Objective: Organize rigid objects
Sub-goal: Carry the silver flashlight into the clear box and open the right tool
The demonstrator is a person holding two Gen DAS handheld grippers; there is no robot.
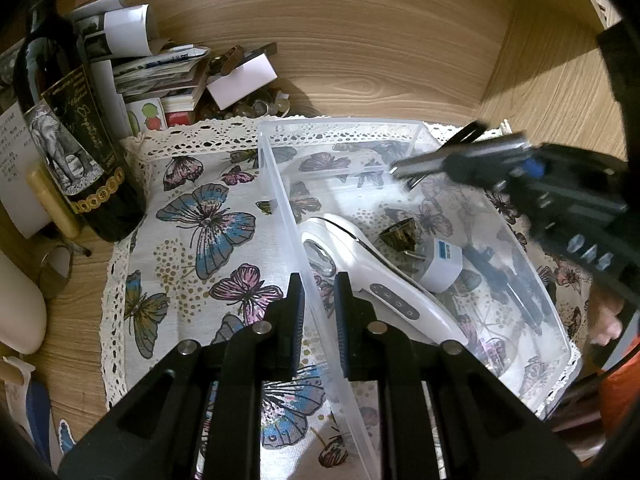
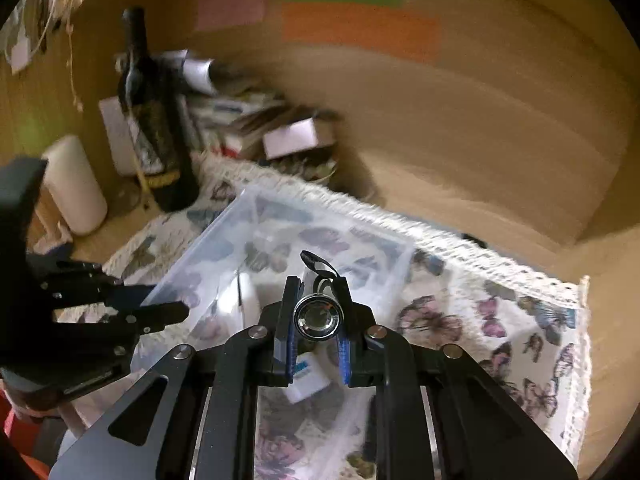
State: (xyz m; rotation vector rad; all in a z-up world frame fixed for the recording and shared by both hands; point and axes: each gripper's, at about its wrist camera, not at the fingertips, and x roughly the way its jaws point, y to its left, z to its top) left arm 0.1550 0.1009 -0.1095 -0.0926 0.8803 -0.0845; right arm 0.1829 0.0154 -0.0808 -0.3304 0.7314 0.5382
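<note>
Left wrist view: a wooden bench [image 1: 380,60] with wood-grain walls behind and to the right carries a butterfly-print cloth [image 1: 200,216] edged in lace. The clear plastic bin [image 1: 280,184] sits on the cloth. The left hand-held gripper [image 1: 318,320] straddles the bin's near wall, fingers slightly apart. Inside the bin lie a white handheld device [image 1: 360,264], a white plug adapter [image 1: 442,264] and a dark gold cap [image 1: 400,236]. Left of the bin stands a dark wine bottle [image 1: 76,152].

Right wrist view, blurred: the right hand-held gripper [image 2: 318,320] is clamped on a small flashlight [image 2: 318,318] above the bin [image 2: 224,240]; coloured notes [image 2: 360,28] hang on the back wall
</note>
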